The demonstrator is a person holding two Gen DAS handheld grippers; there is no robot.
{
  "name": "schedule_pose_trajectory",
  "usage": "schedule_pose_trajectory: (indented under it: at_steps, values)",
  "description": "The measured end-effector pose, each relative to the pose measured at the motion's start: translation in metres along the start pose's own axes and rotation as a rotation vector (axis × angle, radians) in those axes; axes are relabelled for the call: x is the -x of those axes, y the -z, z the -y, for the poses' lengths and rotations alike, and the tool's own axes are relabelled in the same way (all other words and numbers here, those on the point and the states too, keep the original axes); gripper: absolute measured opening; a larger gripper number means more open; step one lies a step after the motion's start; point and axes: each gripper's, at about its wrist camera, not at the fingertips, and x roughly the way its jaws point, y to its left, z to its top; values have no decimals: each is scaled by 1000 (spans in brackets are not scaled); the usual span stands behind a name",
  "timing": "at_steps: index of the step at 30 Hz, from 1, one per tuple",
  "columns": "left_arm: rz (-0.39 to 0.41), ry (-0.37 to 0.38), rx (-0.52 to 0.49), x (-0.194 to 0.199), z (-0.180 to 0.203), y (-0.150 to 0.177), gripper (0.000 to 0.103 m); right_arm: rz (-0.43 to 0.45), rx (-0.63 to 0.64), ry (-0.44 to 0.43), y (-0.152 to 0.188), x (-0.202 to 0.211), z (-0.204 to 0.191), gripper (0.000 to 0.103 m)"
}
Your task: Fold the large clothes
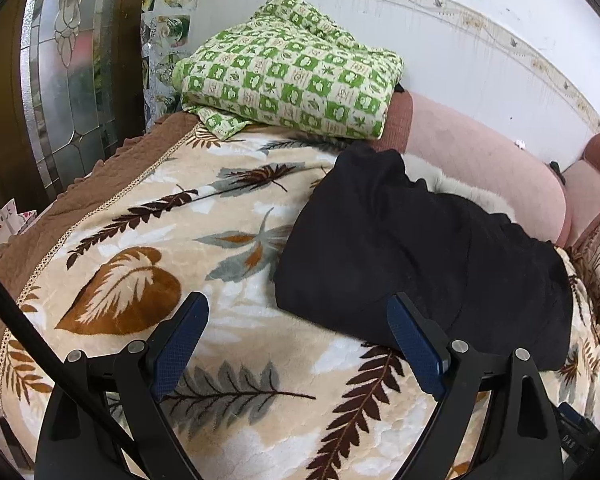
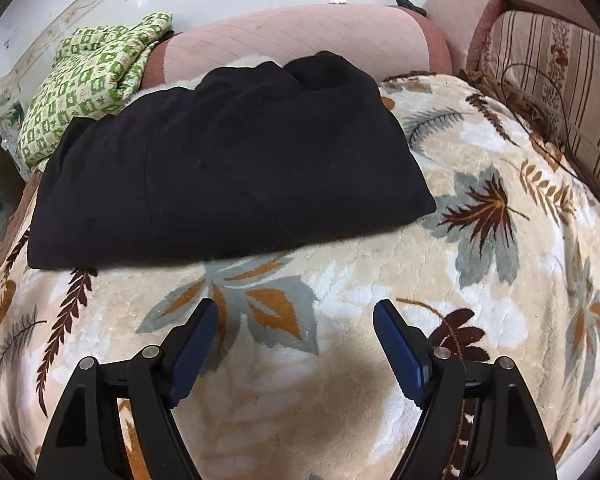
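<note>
While black garment [image 2: 220, 160] lies folded, both claws gape, empty.

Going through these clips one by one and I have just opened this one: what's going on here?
A person holds a two-finger gripper in each hand over a bed covered with a leaf-patterned blanket. A black garment lies on it in a compact folded bundle. The left gripper hangs at the bundle's near edge, the right gripper short of it over bare blanket. Both have their jaws open with nothing between them. A folded green-checked cloth sits at the far end, by the pink bolster.
</note>
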Motion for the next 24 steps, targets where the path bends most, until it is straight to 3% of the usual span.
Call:
schedule_pose_trajectory:
  at_steps: [8, 12, 15, 19, 24]
  values:
    - [-52, -27, -46, -20, 8, 4, 90, 23, -23, -6, -19, -15, 20, 83]
    - [-63, -7, -42, -28, 4, 2, 90, 33, -87, -75, -36, -25, 36, 87]
    - [-76, 45, 10, -35, -6, -4, 90, -5, -179, -192, -40, -37, 51, 93]
    - [-156, 166, 140, -57, -26, -10, 90, -134, -325, -383, -41, -62, 66, 94]
    - [-219, 247, 193, -85, -29, -10, 90, -132, -338, -395, -44, -68, 65, 96]
